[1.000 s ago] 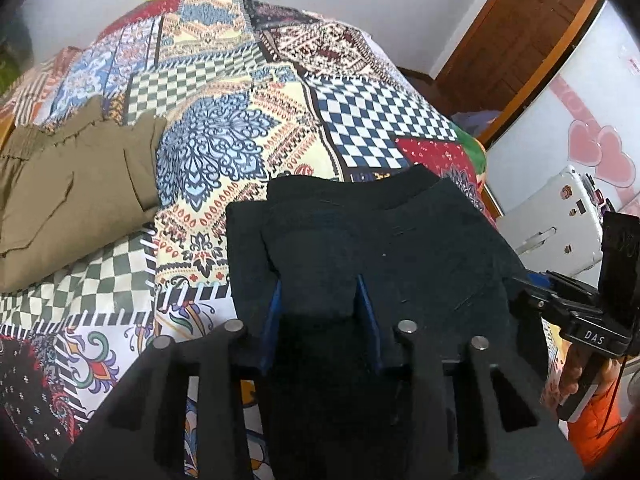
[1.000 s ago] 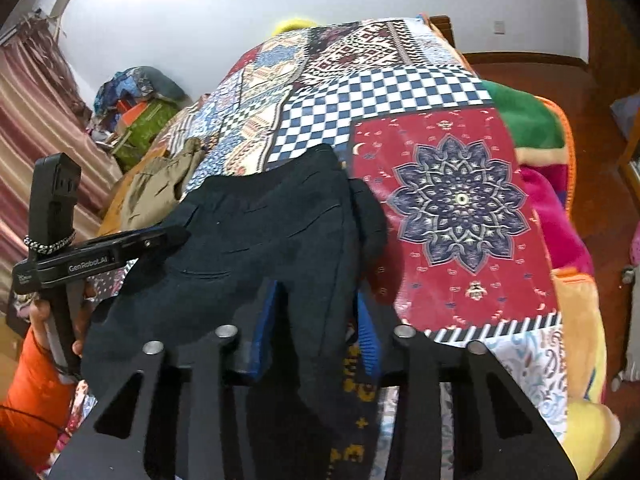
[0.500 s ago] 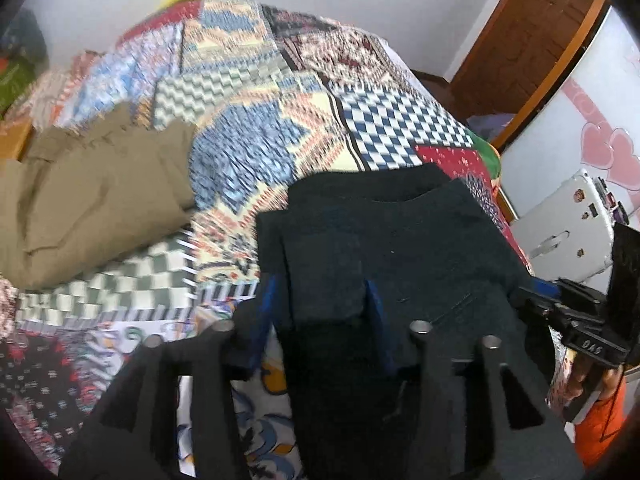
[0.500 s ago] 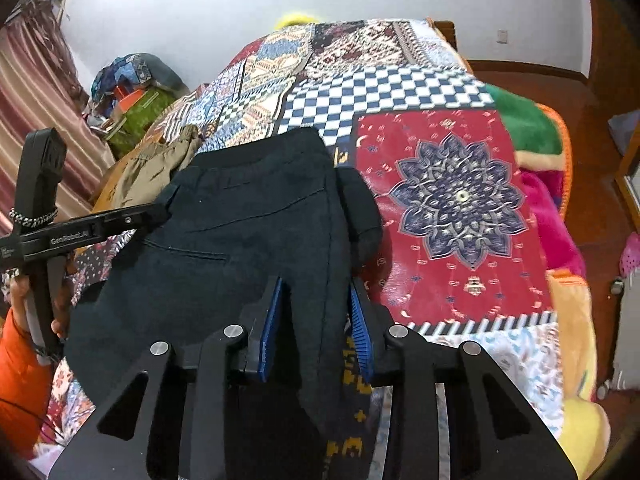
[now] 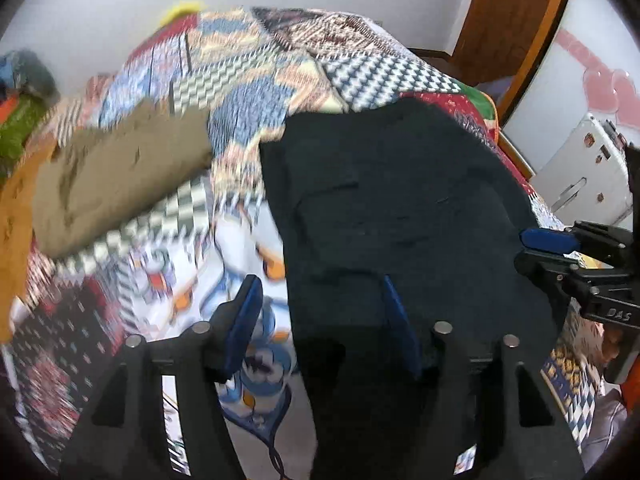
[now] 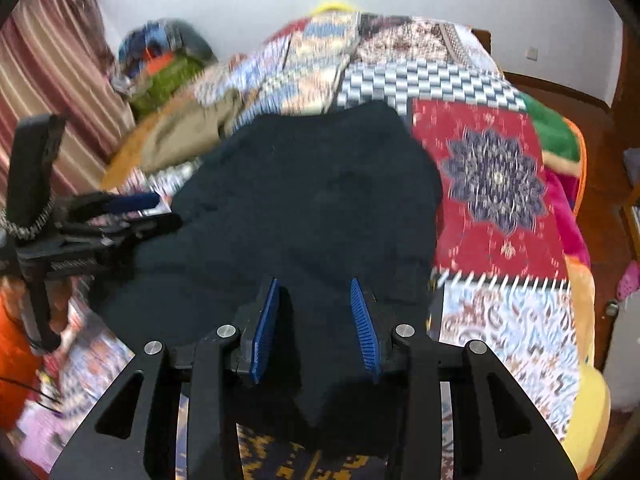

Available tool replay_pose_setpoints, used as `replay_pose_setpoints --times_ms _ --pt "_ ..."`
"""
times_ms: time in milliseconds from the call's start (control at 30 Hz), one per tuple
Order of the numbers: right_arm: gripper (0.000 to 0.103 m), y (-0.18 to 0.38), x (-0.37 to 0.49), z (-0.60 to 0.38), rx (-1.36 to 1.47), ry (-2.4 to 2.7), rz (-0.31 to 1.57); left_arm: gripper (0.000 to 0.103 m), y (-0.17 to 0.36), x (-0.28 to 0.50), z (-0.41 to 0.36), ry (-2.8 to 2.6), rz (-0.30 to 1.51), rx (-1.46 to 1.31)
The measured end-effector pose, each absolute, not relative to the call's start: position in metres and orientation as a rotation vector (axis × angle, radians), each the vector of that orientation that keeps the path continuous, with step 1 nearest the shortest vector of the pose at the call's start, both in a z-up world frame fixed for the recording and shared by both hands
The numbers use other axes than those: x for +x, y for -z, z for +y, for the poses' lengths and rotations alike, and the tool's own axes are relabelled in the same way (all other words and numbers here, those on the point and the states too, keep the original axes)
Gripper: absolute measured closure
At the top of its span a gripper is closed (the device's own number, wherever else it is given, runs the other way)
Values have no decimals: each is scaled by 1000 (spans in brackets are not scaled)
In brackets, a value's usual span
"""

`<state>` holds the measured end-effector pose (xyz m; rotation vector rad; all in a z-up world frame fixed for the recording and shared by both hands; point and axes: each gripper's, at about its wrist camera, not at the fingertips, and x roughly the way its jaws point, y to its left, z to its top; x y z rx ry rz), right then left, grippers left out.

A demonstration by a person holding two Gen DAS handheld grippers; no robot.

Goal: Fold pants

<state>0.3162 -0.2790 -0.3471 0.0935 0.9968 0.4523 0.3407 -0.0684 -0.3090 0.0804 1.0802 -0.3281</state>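
Observation:
The black pants point(image 5: 392, 208) lie folded on the patchwork bedspread point(image 5: 248, 80); they also show in the right wrist view point(image 6: 304, 208). My left gripper point(image 5: 320, 320) is open, its blue pads wide apart over the pants' near left edge. My right gripper point(image 6: 316, 324) is open above the pants' near edge, with cloth below and between the pads. Each gripper shows in the other's view: the right one point(image 5: 560, 248) at the pants' right side, the left one point(image 6: 120, 216) at their left side.
Folded khaki pants point(image 5: 120, 176) lie to the left on the bedspread. A pile of bags and clothes point(image 6: 160, 68) sits by the striped curtain. A wooden door point(image 5: 516, 16) and a white appliance point(image 5: 584, 172) stand on the right. The bed's edge drops off at the right point(image 6: 580, 280).
Both grippers have opened and let go of the black pants, which now rest flat on the bed. Both views have shifted and are blurred by motion.

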Motion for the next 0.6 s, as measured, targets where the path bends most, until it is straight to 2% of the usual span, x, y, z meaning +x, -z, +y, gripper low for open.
replay_pose_setpoints --times_ms 133,300,367,433,467,533,600 --pt "69 341 303 -289 43 -418 986 35 306 328 -57 320 1075 58" --pt "68 325 297 -309 31 -364 985 35 291 322 -47 295 1079 62" --pt "62 318 296 -315 36 -352 968 34 281 324 -42 317 1075 17" --pt "50 312 296 -320 53 -341 945 29 273 327 -42 340 1069 -13" --pt "48 310 297 -320 62 -337 935 25 270 330 -43 350 1063 -22" --pt "41 305 307 -320 79 -331 918 22 266 336 -47 366 1057 -27" --pt "40 306 315 -320 96 -331 913 22 269 345 -54 396 1074 -36"
